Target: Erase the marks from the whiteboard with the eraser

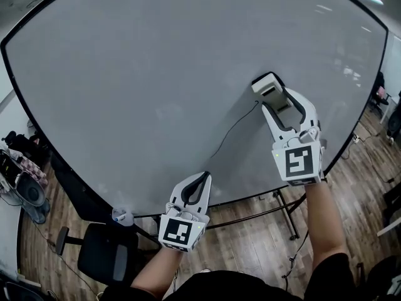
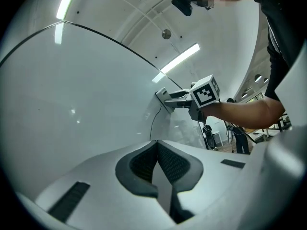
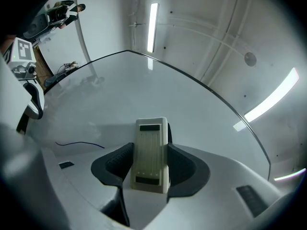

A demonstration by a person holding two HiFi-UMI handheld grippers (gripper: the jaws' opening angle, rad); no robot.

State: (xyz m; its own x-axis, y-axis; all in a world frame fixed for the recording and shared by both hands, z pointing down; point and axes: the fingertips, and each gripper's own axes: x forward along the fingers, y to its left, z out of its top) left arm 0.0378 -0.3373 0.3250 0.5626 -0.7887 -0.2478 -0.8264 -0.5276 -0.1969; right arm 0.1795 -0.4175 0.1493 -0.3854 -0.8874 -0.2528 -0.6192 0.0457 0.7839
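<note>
The eraser (image 3: 151,150) sits clamped between the jaws of the right gripper (image 1: 277,102), gripped across its long sides, with its wiping face set against the whiteboard (image 1: 156,74) right of the board's middle. It looks like a light, rigid plastic block with a softer pad beneath. The smooth shell could twist in the jaws under a hard sideways push, so the hold across the waist seems the sound one. The left gripper (image 2: 157,150) has its jaws shut together with nothing between them, and it hangs near the board's lower edge.

One thin dark mark (image 1: 233,129) runs from just beside the eraser, down and to the left, ending close above the left gripper. A stroke along it probably brings the eraser toward that gripper and the dark lower frame, so room is tight there. Up and to the left the board is broad. The board stands on a stand (image 1: 285,209) and may give a little under pressure
</note>
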